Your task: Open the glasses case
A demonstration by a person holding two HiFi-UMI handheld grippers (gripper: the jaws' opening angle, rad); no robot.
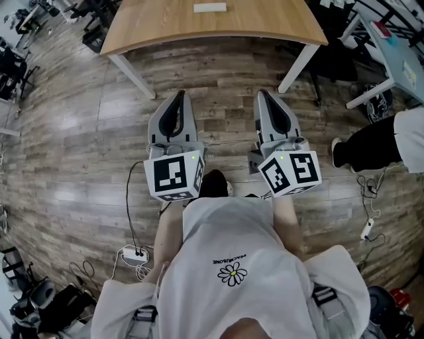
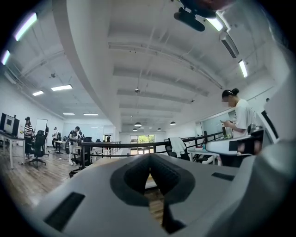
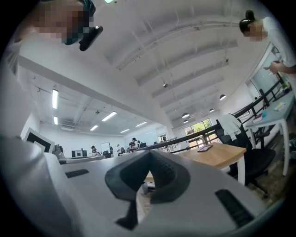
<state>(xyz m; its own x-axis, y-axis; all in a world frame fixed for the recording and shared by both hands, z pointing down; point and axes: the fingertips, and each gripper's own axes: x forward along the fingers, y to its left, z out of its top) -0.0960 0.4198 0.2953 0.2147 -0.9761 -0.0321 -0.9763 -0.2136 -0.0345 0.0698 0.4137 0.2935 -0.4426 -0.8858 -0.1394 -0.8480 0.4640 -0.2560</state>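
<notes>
**Glasses case** [image 1: 210, 8]. One item, seen in the head view only.

- Form: a small, flat oblong with straight edges and squared ends.
- Colour: pale, whitish grey, plain. No marking can be made out at this size.
- State: it reads as a single slab with no lid standing up from it. The seam and hinge are too small to see, so whether it is fully closed cannot be told.
- Pose: it lies flat, with its long side running left to right across the picture.
- Place: on the light wooden table [image 1: 265, 23], on the part of the top furthest from the camera. It sits about midway along the visible width, close under the picture's upper edge.
</notes>
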